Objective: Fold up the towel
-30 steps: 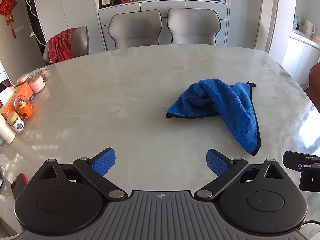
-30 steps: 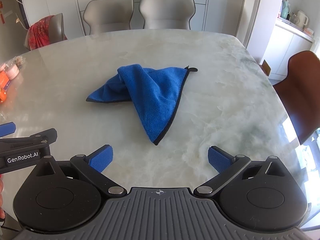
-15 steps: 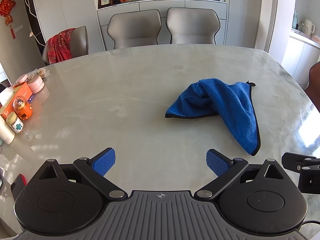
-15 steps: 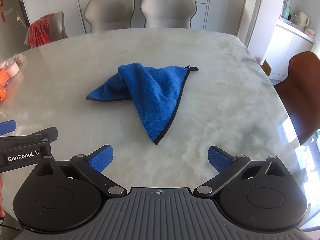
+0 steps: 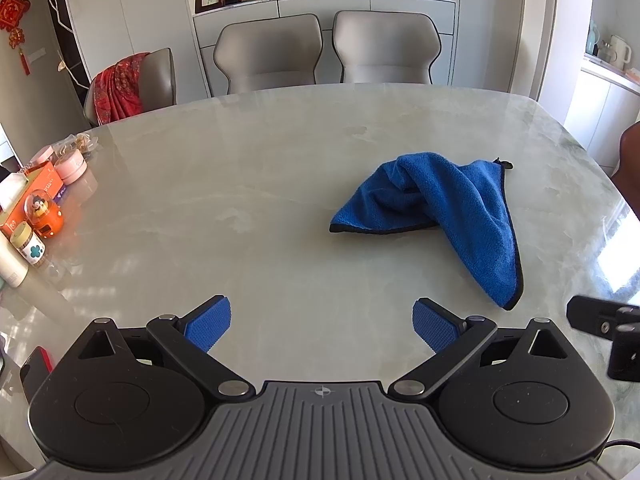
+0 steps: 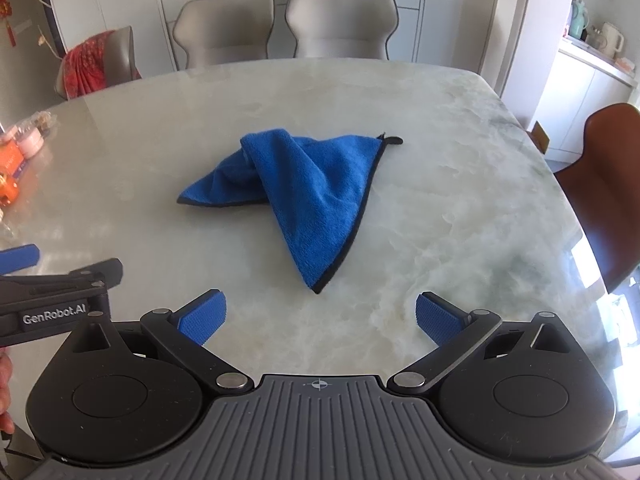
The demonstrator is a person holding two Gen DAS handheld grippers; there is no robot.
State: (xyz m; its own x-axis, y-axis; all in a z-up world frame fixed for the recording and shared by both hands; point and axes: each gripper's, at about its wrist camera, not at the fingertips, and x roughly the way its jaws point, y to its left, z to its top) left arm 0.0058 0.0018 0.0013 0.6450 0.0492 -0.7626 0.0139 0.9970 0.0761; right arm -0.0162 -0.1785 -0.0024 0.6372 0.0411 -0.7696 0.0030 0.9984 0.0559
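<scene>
A blue towel (image 5: 452,208) with a dark hem lies crumpled on the pale marble table (image 5: 240,184), one pointed corner reaching toward me. In the right wrist view the same towel (image 6: 316,192) sits straight ahead, its near tip just beyond the fingers. My left gripper (image 5: 322,326) is open and holds nothing; the towel lies ahead and to its right. My right gripper (image 6: 320,318) is also open and holds nothing, hovering short of the towel's near corner. The left gripper's side (image 6: 60,288) shows at the left edge of the right wrist view.
Small jars, an orange box and pink tubs (image 5: 44,200) crowd the table's left edge. Two grey chairs (image 5: 328,50) stand at the far side, one with a red cloth (image 5: 120,88) at far left, a brown chair (image 6: 604,184) at right.
Both grippers have edged slightly forward and stay open. The towel has not moved.
</scene>
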